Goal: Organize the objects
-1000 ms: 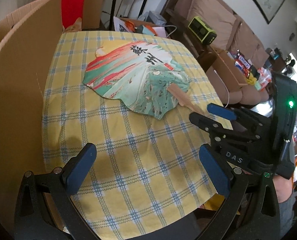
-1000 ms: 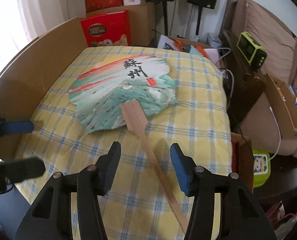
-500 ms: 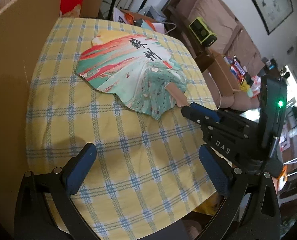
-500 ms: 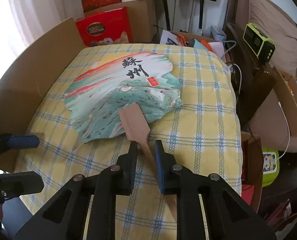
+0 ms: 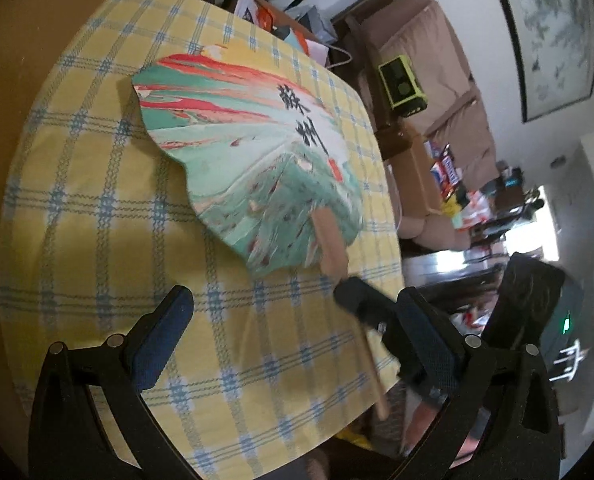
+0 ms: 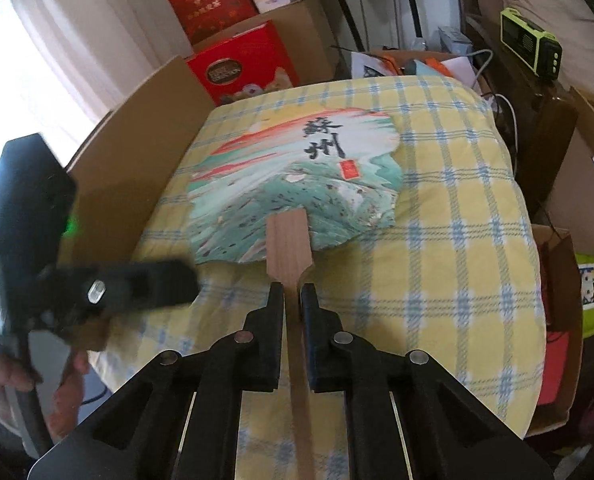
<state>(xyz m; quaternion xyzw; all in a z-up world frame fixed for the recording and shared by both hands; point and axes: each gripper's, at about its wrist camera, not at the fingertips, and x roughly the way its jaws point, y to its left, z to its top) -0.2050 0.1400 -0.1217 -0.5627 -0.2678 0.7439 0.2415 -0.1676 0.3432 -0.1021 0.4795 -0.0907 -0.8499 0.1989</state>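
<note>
A painted paper fan [image 6: 297, 184] with green, red and white swirls and black characters hangs over the yellow checked tablecloth [image 6: 457, 280]. Its wooden handle [image 6: 293, 280] runs toward me. My right gripper [image 6: 292, 294] is shut on the handle just below the fan's blade and holds it lifted a little off the cloth. In the left wrist view the fan [image 5: 249, 152] sits mid-table with the right gripper [image 5: 349, 292] clamped on its handle [image 5: 371, 364]. My left gripper [image 5: 293, 332] is open and empty, above the table's near edge.
A cardboard wall [image 6: 137, 152] borders the table's left side. Red gift boxes [image 6: 241, 68] stand behind the table. A sofa with a green radio [image 6: 531, 40], open cardboard boxes [image 6: 577, 176] and cables crowd the right side.
My right gripper closed on the fan's handle and lifted the fan slightly. My left gripper stayed open and swung its view to the right, closer over the table.
</note>
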